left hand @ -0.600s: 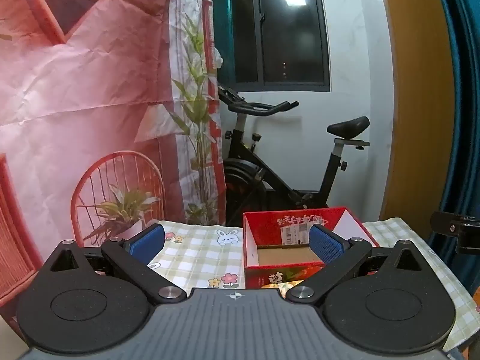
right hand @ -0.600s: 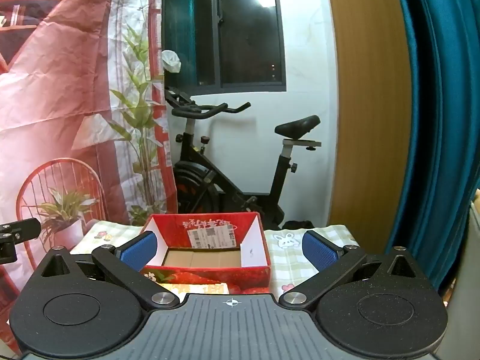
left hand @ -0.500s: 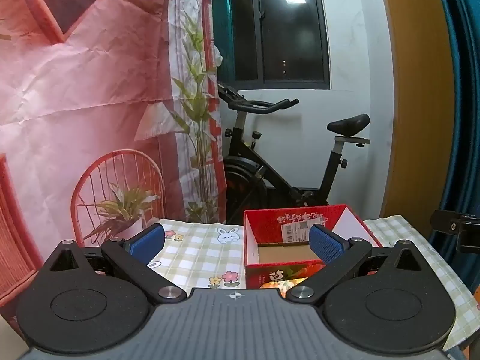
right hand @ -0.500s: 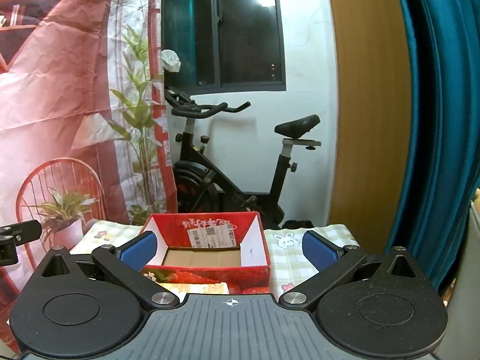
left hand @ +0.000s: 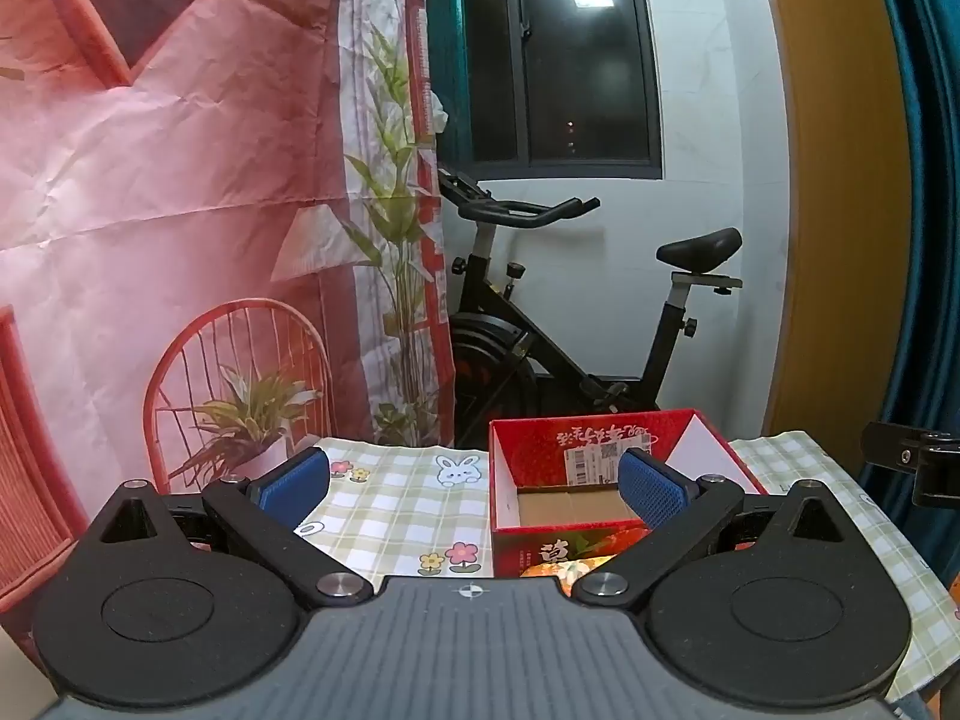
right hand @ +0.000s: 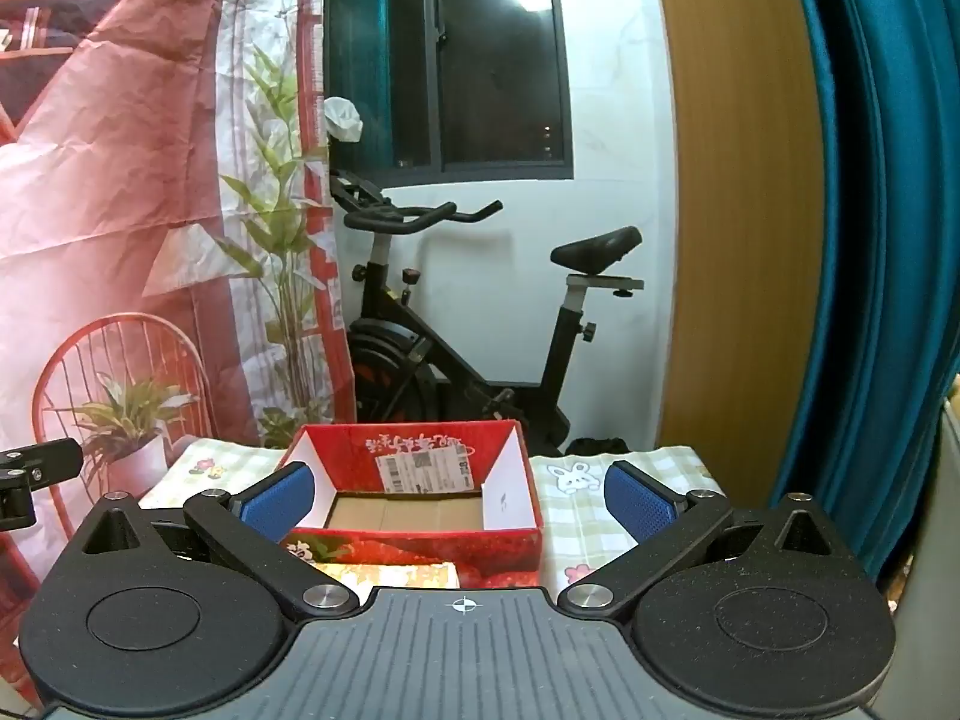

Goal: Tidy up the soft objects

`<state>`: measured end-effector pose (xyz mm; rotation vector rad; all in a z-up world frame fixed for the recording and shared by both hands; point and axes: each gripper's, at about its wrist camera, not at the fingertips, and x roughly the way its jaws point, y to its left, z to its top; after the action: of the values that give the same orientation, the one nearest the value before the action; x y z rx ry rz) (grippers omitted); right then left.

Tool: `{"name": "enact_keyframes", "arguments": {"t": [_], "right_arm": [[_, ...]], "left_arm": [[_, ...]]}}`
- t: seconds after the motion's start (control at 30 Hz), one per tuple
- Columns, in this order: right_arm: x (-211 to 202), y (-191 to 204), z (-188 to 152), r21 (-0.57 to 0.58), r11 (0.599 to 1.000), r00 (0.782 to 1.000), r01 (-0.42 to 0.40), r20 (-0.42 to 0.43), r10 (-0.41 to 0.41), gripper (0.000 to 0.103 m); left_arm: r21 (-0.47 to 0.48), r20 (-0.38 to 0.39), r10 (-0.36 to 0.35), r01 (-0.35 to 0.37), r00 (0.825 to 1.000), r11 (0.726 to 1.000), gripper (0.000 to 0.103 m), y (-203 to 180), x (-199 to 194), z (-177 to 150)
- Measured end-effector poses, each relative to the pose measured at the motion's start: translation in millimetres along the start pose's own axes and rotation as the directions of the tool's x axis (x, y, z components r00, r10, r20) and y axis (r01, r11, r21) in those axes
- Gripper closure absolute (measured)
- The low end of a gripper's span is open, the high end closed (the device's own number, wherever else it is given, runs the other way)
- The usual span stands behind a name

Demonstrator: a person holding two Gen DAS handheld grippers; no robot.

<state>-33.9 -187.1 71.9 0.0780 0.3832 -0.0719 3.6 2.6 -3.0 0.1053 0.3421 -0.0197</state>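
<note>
Both grippers hung level over the near edge of the table (left hand: 396,510), neither grasping anything: the left gripper (left hand: 474,483) and the right gripper (right hand: 459,498) each stood with blue pads spread wide and only open air between them. The red cardboard box (right hand: 414,516), empty down to its brown floor, sat in the lower centre of both views on the checked cloth, and was presumably where the soft things belonged. Only a sliver of a yellow-orange patterned item (right hand: 384,575) showed just in front of the box, low in the frame and mostly hidden behind the gripper bodies; whether it was one object or several could not be told. To do the step well, one gripper would have had to tilt downward first to bring that item fully into view, then descend with its pads astride it, close gently enough to gather the soft material without dragging the cloth, and lift clear of the box's front wall before releasing inside.
</note>
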Motion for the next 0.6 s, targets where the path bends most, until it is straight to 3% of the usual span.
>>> {"name": "enact_keyframes", "arguments": {"t": [0.6], "right_arm": [[1.4, 0.4, -1.9, 0.002, 1.0, 1.0, 0.0, -0.001, 0.0, 0.0]], "left_arm": [[-0.003, -0.004, -0.003, 0.003, 1.0, 1.0, 0.0, 0.9, -1.4, -1.8]]}}
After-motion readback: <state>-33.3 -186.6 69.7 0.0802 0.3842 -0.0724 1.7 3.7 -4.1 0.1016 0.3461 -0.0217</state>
